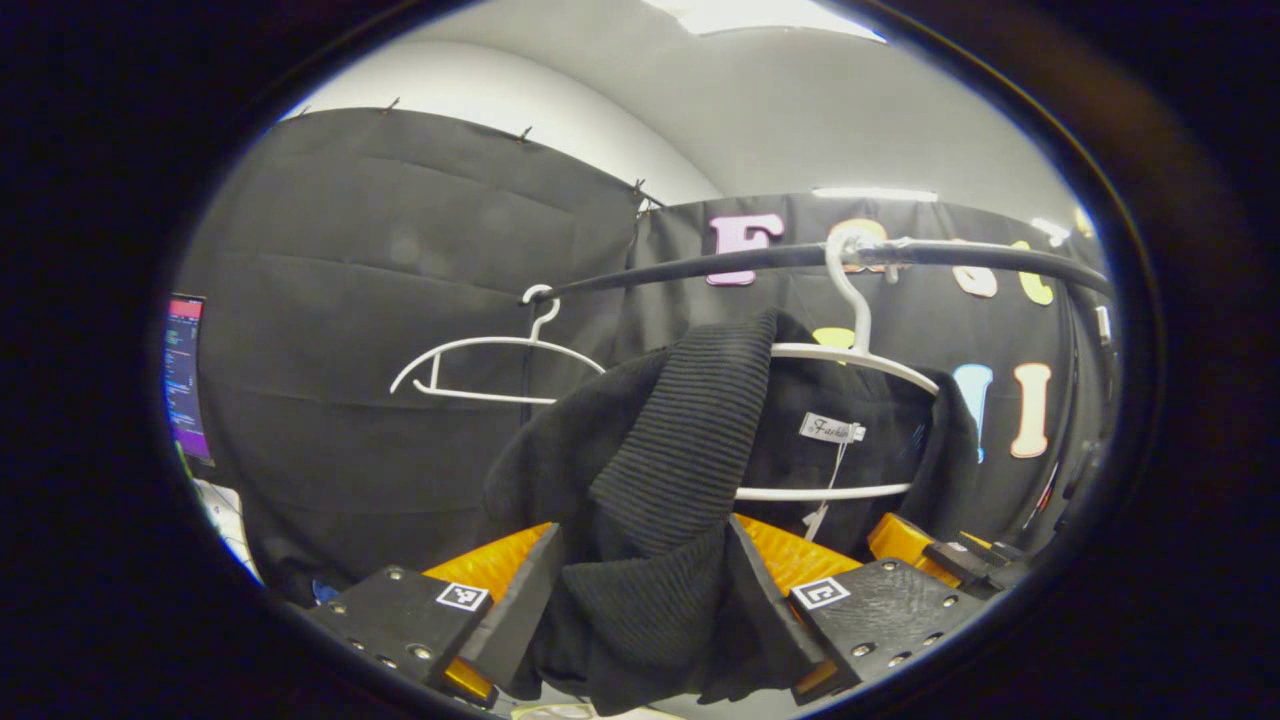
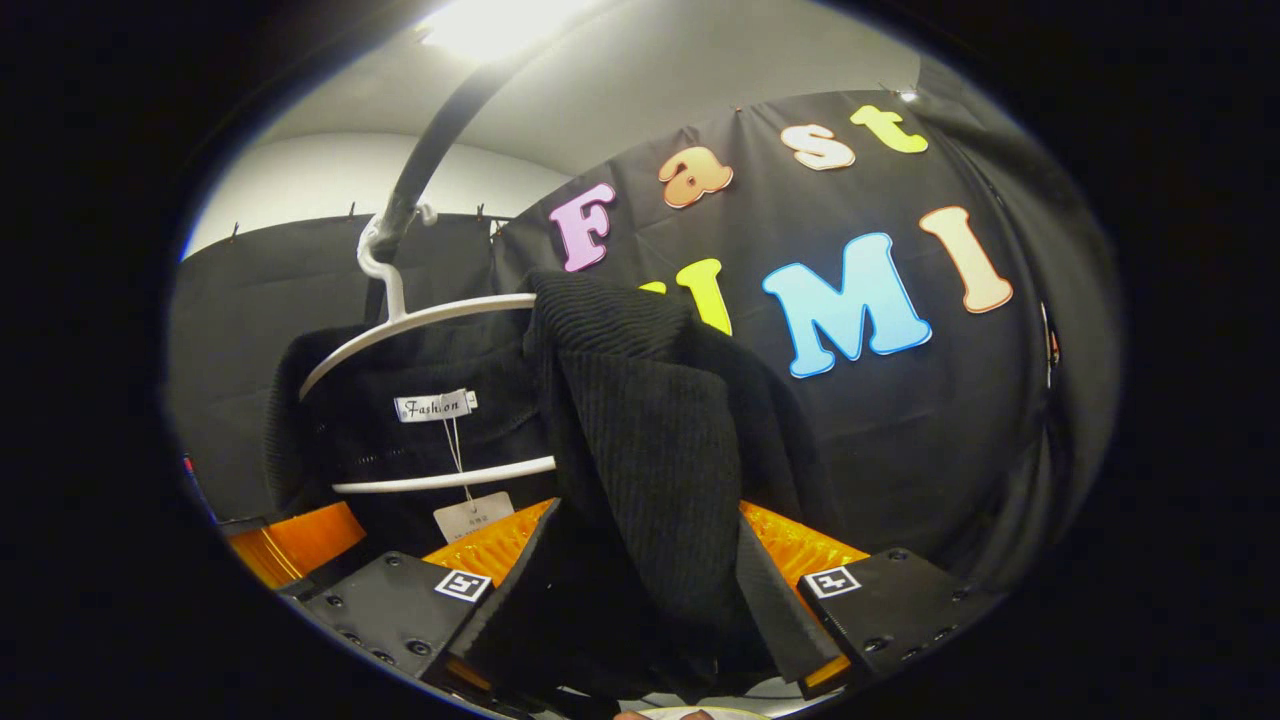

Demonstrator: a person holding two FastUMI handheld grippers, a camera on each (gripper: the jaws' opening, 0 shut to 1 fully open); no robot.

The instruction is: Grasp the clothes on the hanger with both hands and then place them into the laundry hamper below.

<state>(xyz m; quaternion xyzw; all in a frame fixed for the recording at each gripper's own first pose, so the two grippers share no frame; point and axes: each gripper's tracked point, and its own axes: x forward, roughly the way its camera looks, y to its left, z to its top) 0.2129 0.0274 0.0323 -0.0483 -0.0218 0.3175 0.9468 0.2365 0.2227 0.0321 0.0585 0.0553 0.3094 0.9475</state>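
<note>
Both claws are clamping bunched folds of the black knit top (image 1: 690, 420): the left claw (image 1: 640, 600) on one shoulder, the right claw (image 2: 640, 600) on the other. It is draping over the white hanger (image 1: 850, 355) on the rail (image 1: 980, 252) (hamper somewhere below, presumably), so I'd be lifting both sides evenly to free the hanger's arms before lowering.

Black cloth wall (image 1: 400, 300), white ceiling (image 1: 800, 110) w/ light panel (image 1: 760, 14), lit monitor (image 1: 186, 375) at left edge.

Recording booth, not home: black cloth wall (image 1: 380, 300) pinned behind clothes rail (image 1: 700, 268), lit monitor (image 1: 186, 375) left of rail, white ceiling above.
</note>
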